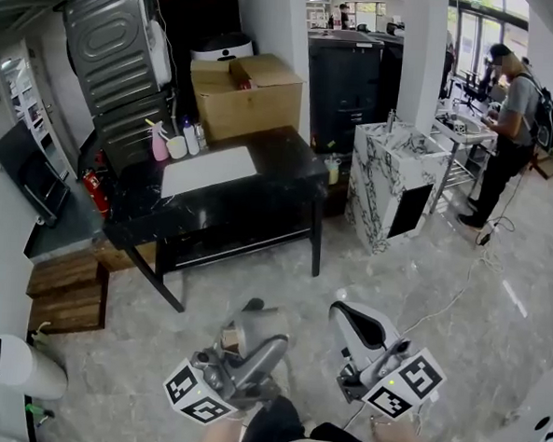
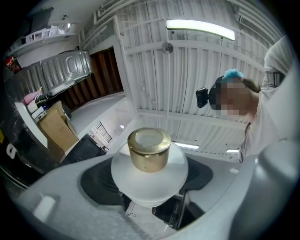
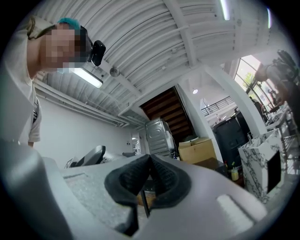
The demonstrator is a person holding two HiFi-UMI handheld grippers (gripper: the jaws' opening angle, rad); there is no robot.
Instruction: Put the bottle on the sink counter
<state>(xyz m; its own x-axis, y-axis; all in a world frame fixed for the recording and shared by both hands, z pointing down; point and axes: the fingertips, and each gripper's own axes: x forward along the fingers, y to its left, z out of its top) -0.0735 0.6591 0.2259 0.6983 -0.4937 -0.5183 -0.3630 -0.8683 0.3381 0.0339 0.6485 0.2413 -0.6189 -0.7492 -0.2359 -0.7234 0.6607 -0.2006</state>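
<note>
A white frosted bottle with a gold cap sits between the dark pads of my left gripper, which is shut on its round body. In the head view that gripper hangs low over the marble floor with the bottle tilted in it. Just to its right, my right gripper is shut and empty; in the right gripper view its pads meet at the tips. The marble-patterned sink counter with a faucet stands farther off, at the right of the black table.
A black table carries a cardboard box, a white board and several small bottles. Wooden steps and a white bin are at the left. A person stands at the far right; a white cable lies on the floor.
</note>
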